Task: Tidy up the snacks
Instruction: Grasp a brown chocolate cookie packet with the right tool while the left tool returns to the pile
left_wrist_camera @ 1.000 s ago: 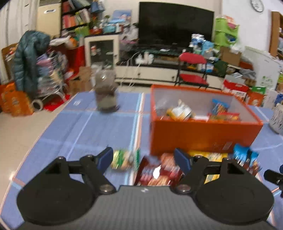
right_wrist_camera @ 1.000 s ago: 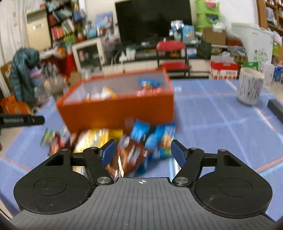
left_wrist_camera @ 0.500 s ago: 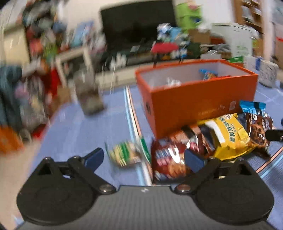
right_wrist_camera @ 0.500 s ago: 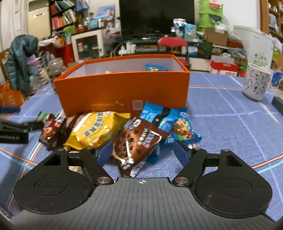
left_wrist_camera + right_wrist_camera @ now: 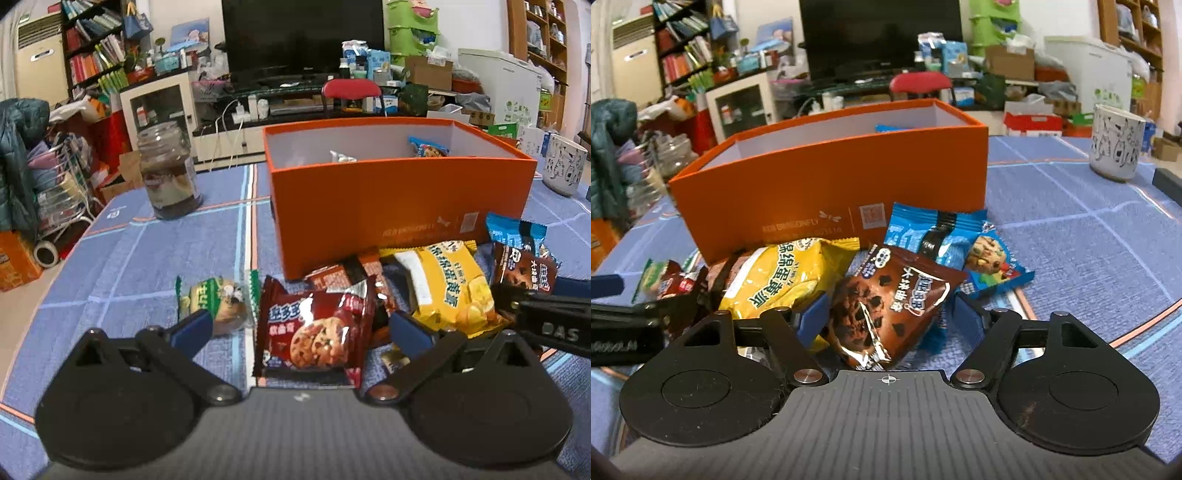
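The red cookie packet (image 5: 314, 330) lies flat on the worktop (image 5: 129, 266) directly between the spread fingers of the left gripper (image 5: 301, 328), which is open and holds nothing. The brown chocolate-chip packet (image 5: 886, 299) sits likewise inside the gap of the right gripper (image 5: 888, 317), also open and empty, its crinkled lower end nearest the gripper body. Both look poised for a pick, so the step in hand is likely closing on a packet each

To do it well, each gripper should go low enough that the pads meet the body of the packet and not only the thin sealed edge, which would slip. The red packet overlaps another dark red wrapper just beyond it; closing near the close end avoids dragging that one along. The brown packet leans on the yellow packet (image 5: 783, 277) to the left of the right gripper and on the blue packet (image 5: 964, 251) ahead and to the right, so lift straight up before carrying

The left gripper's side shows at the left of the right view, close by; raise one at a time to avoid a knock

The orange box (image 5: 399, 192) stands just ahead of both grippers with a few snacks already inside; clear its near wall before letting go. A small green packet (image 5: 214, 301) lies by the left finger of the left gripper
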### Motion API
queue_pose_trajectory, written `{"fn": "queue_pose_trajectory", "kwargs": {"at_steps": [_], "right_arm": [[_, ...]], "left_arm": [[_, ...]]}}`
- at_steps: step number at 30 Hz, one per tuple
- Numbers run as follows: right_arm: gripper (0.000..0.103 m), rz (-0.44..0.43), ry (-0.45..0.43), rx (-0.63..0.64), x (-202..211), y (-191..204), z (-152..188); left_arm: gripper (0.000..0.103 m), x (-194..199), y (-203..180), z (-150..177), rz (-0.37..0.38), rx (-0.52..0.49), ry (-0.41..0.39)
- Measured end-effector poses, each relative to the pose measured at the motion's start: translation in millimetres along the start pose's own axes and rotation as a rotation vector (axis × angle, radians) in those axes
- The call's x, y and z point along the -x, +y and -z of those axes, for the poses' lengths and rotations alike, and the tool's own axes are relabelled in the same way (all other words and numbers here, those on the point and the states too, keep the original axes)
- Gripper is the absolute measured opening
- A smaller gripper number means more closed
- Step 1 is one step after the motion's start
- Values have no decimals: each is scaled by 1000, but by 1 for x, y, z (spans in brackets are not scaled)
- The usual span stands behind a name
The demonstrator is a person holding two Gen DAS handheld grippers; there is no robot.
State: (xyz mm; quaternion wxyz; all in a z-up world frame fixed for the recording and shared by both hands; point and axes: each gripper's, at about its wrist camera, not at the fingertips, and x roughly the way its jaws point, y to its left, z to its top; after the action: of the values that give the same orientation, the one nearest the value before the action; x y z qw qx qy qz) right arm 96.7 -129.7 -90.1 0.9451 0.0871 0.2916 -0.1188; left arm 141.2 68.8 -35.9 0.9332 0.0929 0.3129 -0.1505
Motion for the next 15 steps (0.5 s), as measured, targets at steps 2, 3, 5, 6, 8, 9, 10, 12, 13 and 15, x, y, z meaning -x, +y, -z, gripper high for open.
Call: {"fn": "queue_pose_trajectory", "kwargs": {"at_steps": [2, 3, 5, 6, 8, 9, 10, 12, 13, 15], "right_arm": [[54, 16, 11, 39, -5, 5, 2], [50, 20, 8, 63, -4, 5, 2], [42, 20, 20, 97, 2, 0, 2], [39, 9, 28, 104, 7, -6, 1], [38, 5, 47, 145, 14, -17, -2], [38, -6, 62, 172, 15, -21, -4], [37, -25, 77, 193, 17, -26, -7], [37, -47, 113, 248, 20, -33, -11], [37, -60, 123, 268, 21, -37, -12], [38, -92, 152, 314, 25, -44, -12]], "left_arm": [[100, -2, 2, 0, -8, 3, 11], [100, -2, 2, 1, -14, 4, 14], [100, -3, 6, 1, -16, 13, 20], [100, -3, 7, 1, -13, 18, 23], [101, -2, 10, 1, -4, 26, 22], [101, -2, 10, 2, 3, 25, 22], [101, -2, 10, 2, 15, 19, 23], [101, 1, 9, 4, 32, 4, 17], [101, 3, 8, 5, 41, -4, 13], [101, 5, 7, 7, 61, -17, 6]]}}
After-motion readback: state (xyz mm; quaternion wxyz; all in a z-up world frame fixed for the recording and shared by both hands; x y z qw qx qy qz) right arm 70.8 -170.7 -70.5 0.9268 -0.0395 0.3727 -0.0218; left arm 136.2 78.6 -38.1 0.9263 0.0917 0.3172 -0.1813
